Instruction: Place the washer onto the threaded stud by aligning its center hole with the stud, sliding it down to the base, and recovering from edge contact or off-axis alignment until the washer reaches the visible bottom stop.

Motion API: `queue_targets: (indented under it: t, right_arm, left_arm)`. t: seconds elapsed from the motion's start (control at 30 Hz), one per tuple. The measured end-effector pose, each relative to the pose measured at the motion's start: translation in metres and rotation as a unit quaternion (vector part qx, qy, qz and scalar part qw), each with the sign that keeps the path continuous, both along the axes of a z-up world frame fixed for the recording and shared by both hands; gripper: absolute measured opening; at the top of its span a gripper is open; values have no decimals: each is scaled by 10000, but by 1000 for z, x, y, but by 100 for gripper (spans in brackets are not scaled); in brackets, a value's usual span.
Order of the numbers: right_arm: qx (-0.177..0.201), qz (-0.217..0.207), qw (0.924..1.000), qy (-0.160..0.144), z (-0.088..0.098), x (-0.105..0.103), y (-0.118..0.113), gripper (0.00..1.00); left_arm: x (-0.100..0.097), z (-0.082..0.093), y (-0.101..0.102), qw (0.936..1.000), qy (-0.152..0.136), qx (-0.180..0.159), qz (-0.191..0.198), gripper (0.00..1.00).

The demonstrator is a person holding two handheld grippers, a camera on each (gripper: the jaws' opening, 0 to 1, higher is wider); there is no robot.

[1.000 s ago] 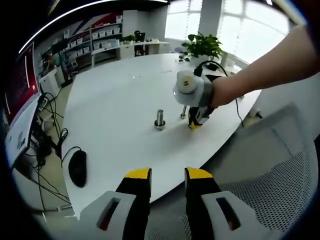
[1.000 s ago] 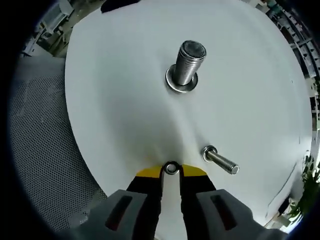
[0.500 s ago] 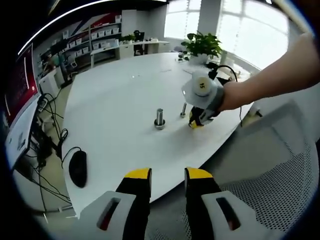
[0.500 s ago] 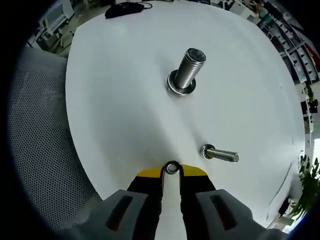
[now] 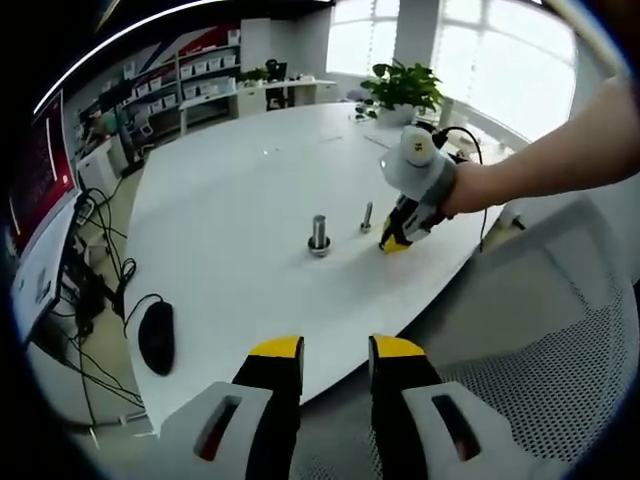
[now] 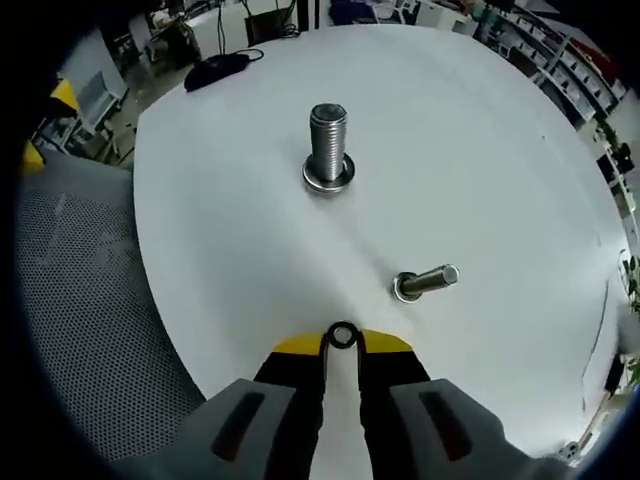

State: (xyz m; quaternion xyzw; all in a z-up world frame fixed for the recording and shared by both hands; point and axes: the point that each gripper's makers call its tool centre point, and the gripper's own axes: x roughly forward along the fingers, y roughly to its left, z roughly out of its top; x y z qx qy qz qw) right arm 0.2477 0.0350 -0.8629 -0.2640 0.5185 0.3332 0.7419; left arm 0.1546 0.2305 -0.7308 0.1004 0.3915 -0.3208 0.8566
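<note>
A small steel washer (image 6: 342, 335) is pinched between the yellow tips of my right gripper (image 6: 342, 342), just above the white table (image 6: 230, 210). The large threaded stud (image 6: 328, 146) stands upright on its flat base, well ahead of the washer. A thinner stud (image 6: 427, 282) stands nearer, to the right. In the left gripper view the large stud (image 5: 319, 235) and thin stud (image 5: 367, 217) are mid-table, with my right gripper (image 5: 393, 243) low beside them, held by a hand. My left gripper (image 5: 335, 350) hangs off the table's near edge, jaws slightly apart with nothing between them.
A black mouse (image 5: 155, 336) lies at the table's left edge. A mesh chair (image 5: 560, 370) sits near the table edge. A potted plant (image 5: 405, 92) and cables rest at the far side. Shelves and a screen stand to the left.
My right gripper has tilted back and lifted away slightly with the washer held; both studs now look farther and more side-on. My left gripper has stayed put.
</note>
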Motion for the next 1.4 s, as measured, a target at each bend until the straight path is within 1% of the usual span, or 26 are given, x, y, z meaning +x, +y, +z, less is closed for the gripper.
queue_targets:
  t: [0.1,0.23,0.43,0.53,0.63,0.67,0.77,0.83,0.93,1.0,1.13,1.27,1.4]
  right_arm:
    - [130,-90,9998,-140,11,8,-1,14]
    - [199,-184,9994,-201,22,12,-4,14]
    - [237,-264,9989,-305,31,15,-10,14]
    - [290,-315,9984,-362,39,16,-9,14]
    - [288,-263,9980,-504,48,20,-9,14]
    - [297,-236,9975,-598,53,23,-8,14]
    - [309,-242,9965,-739,62,30,-8,14]
    - [394,-278,9956,-798,67,33,-5,14]
    - [403,-208,9959,-786,67,34,-1,14]
    - [304,-105,9961,-821,64,36,-2,14]
    - [311,-163,9962,-800,62,39,-4,14]
    - [249,-90,9965,-799,59,41,-5,14]
    - [287,-162,9964,-784,60,45,-5,14]
  left_arm:
    - [0,0,0,10000,-2,-12,8,24]
    - [0,1,0,10000,-5,-22,7,24]
    - [1,1,0,10000,-14,-37,24,24]
    - [1,1,1,10000,-39,-14,59,24]
    - [0,0,0,10000,19,-21,16,24]
    - [-1,-1,0,10000,41,-24,10,24]
    - [1,1,1,10000,0,-33,51,24]
    - [1,1,1,10000,5,-58,75,24]
    - [-1,0,0,10000,23,-3,22,24]
    - [0,0,0,10000,9,-14,36,24]
    - [-1,0,0,10000,18,-7,34,24]
    - [0,0,0,10000,4,-12,32,24]
    - [-1,-1,0,10000,26,-4,30,24]
